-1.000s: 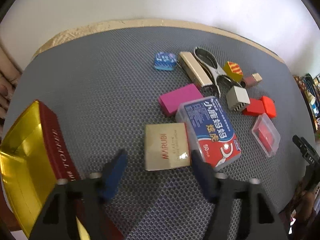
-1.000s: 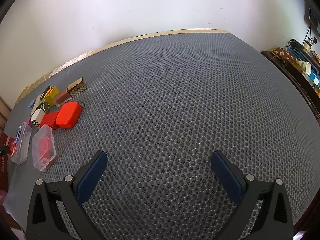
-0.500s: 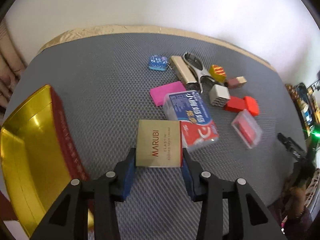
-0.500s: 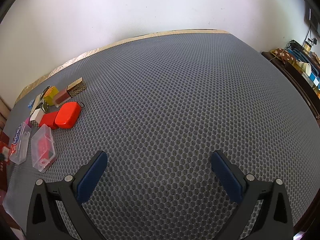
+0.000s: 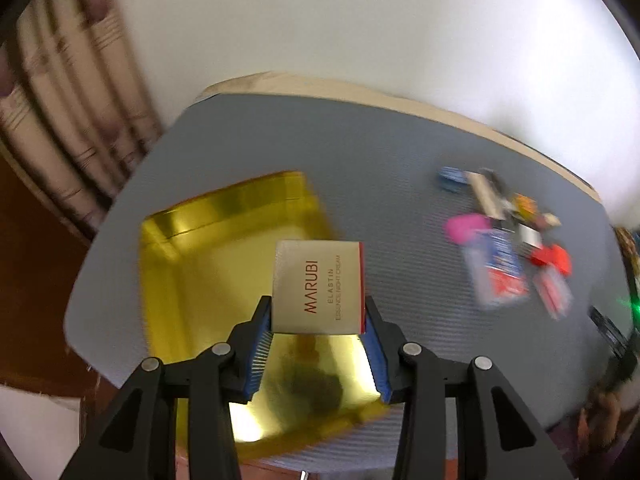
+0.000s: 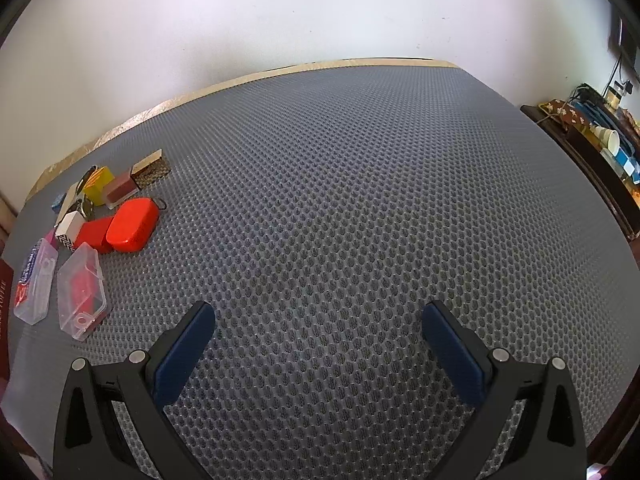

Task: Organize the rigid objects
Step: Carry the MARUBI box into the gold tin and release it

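Observation:
My left gripper (image 5: 318, 312) is shut on a beige MARUBI cream box (image 5: 318, 286), both blue pads pressed on its sides. The box hangs in the air above the right part of an open gold-lined box (image 5: 192, 280) on the grey mat. The other small objects lie blurred at the right: a pink block (image 5: 466, 229), a clear floss box with a blue label (image 5: 498, 270) and red cases (image 5: 552, 258). My right gripper (image 6: 318, 326) stands open over bare mat; the same pile lies to its left, including a red case (image 6: 132, 224) and a clear box (image 6: 82, 292).
The grey honeycomb mat (image 6: 360, 200) covers the table up to a white wall. A curtain (image 5: 68, 120) hangs beyond the table's left corner. A dark side shelf with a paper cup (image 6: 608, 140) stands at the right.
My left gripper closed on the MARUBI box, lifted it off the mat and carried it left over the gold-lined box. The right gripper stayed still.

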`<state>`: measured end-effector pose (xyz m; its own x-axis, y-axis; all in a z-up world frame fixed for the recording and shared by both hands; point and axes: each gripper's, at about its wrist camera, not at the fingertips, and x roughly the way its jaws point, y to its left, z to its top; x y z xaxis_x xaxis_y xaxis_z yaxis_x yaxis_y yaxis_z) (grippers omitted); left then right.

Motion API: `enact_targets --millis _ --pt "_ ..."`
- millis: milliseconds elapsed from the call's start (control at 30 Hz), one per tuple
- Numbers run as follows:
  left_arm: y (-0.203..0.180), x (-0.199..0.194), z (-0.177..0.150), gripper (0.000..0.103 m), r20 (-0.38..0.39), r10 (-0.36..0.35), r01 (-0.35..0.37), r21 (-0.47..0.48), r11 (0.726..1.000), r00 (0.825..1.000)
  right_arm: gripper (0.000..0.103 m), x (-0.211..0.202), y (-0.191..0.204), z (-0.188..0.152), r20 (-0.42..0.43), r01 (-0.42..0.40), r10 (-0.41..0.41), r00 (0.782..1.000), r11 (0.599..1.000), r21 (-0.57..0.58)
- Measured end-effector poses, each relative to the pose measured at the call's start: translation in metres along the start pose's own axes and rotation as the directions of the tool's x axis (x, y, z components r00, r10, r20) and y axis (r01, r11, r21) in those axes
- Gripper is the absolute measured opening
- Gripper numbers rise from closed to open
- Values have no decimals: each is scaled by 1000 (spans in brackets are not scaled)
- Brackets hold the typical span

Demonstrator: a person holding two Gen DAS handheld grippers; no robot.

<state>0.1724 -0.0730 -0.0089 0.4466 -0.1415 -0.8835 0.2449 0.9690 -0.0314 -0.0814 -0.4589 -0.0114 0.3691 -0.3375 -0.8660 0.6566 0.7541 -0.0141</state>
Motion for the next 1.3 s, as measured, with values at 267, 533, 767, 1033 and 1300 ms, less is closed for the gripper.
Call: enact_targets --millis 267,533,767,1033,1300 --pt "71 60 21 43 -68 96 -99 -46 994 993 103 2 5 2 -7 29 -29 1000 999 -14" --pt "83 92 28 44 -91 123 -129 -58 990 988 103 6 14 3 -15 57 -58 998 998 -32" --pt "90 107 30 46 -106 152 -163 -104 981 983 103 6 20 2 -16 63 -63 998 997 -34" --pt "86 67 26 46 -61 88 -96 -152 984 994 103 -36 64 3 58 -20 28 998 992 -123" --pt "55 -25 -38 53 104 19 10 -271 962 994 103 -54 216 -3 -228 -418 358 906 843 -338"
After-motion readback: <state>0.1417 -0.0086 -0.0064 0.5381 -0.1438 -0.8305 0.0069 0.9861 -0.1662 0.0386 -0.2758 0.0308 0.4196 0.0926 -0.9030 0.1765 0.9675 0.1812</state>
